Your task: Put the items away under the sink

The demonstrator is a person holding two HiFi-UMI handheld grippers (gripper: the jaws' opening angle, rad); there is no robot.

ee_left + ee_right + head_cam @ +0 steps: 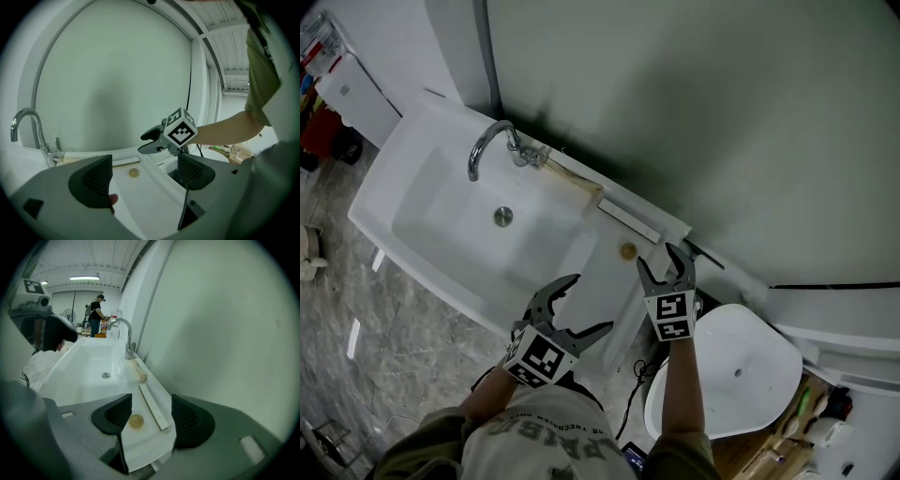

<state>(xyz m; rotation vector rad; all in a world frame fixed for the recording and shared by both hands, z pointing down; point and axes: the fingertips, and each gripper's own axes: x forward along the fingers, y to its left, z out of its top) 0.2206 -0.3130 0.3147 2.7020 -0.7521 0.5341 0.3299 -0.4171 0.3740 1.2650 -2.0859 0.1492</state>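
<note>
A small round gold item [627,250] lies on the white ledge right of the sink basin [441,216]. Behind it, along the wall, a long white bar [628,220] and a beige strip [577,187] lie end to end. My right gripper [664,261] hovers just in front of the gold item, open and holding nothing. In the right gripper view the gold item [136,421] shows between the jaws and the white bar [152,406] beside it. My left gripper [589,305] is open and holding nothing over the sink's front right corner. Its own view shows the gold item [133,173] ahead.
A chrome faucet [492,145] stands at the back of the basin, with the drain [502,216] below it. A white rounded object [741,370] sits right of the sink, beside a wooden rack [787,431]. Cables [633,394] trail on the floor. A person [96,315] stands far off.
</note>
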